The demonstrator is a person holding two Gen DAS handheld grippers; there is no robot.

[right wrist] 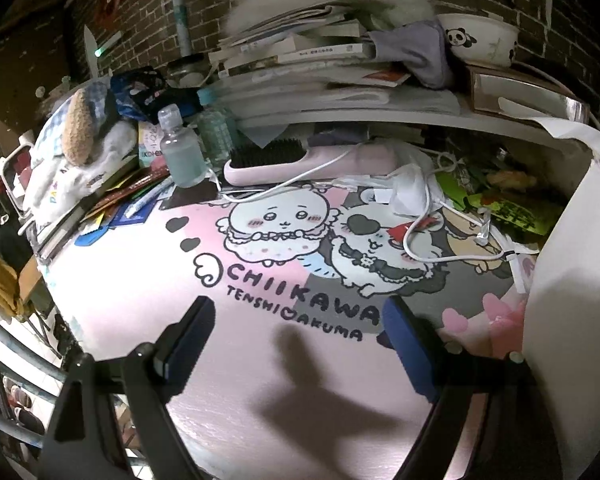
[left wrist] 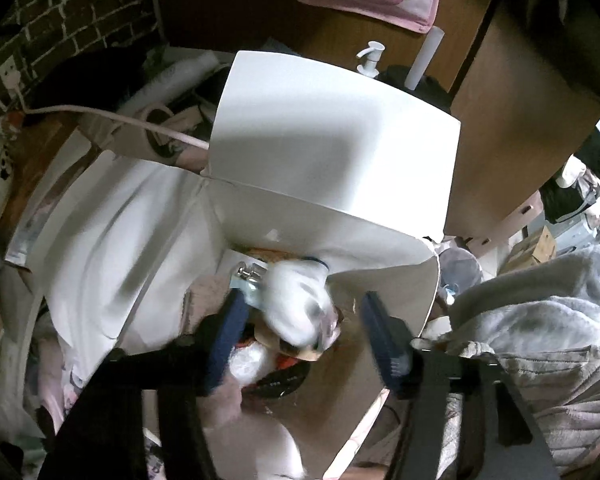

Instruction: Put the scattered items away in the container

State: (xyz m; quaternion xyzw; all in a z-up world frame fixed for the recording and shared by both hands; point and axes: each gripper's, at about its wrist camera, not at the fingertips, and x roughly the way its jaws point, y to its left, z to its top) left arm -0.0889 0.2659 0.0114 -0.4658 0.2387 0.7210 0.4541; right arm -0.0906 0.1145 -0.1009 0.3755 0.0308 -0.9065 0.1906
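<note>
The left gripper is positioned over the open white box, jaws spread wide, and a blurred white plush item lies between them, apparently released onto the items already inside. The step in hand appears to be depositing. The right gripper hovers released and empty above the pink desk mat. Next move: select a remaining scattered item, such as the clear bottle or pink brush, and carry it rightward to the box.
</note>
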